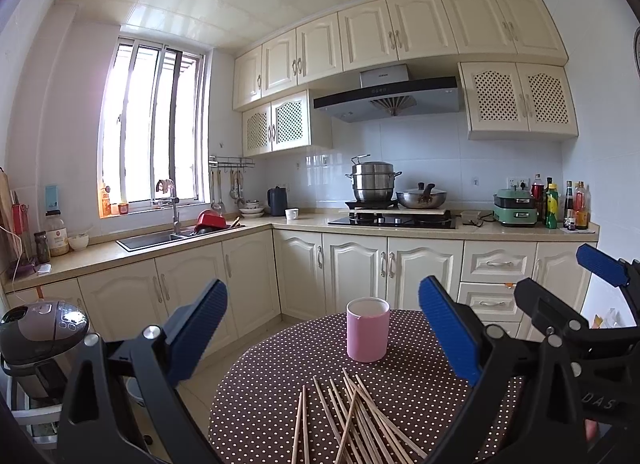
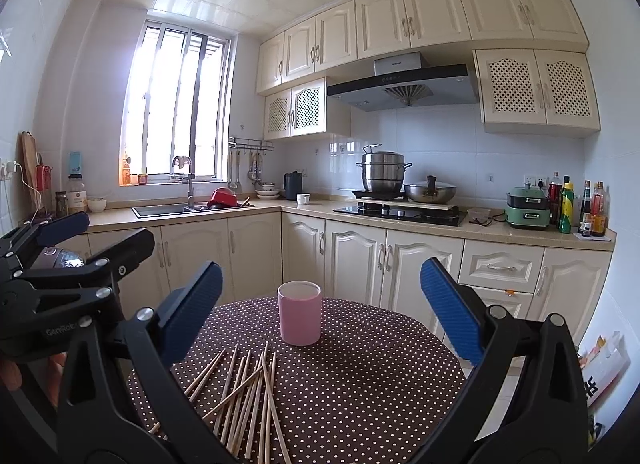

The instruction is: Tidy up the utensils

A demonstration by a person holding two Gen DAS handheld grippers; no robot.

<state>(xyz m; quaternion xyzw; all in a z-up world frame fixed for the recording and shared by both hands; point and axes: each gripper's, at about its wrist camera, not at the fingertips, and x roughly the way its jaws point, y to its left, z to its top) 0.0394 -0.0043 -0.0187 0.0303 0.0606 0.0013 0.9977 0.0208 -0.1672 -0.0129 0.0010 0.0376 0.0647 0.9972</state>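
Place: home kitchen
Fittings: cream cabinets, sink, range hood
Cooking: steamer pot and wok on hob
Counter: kettle, sauce bottles

We hold the left tool wide open, its two blue pads far apart, and nothing sits between them. The right tool is wide open too, also empty. Both point forward at about the same height, side by side and close together, so each one appears at the edge of the other's view. A bit of our fingers shows behind the left tool.
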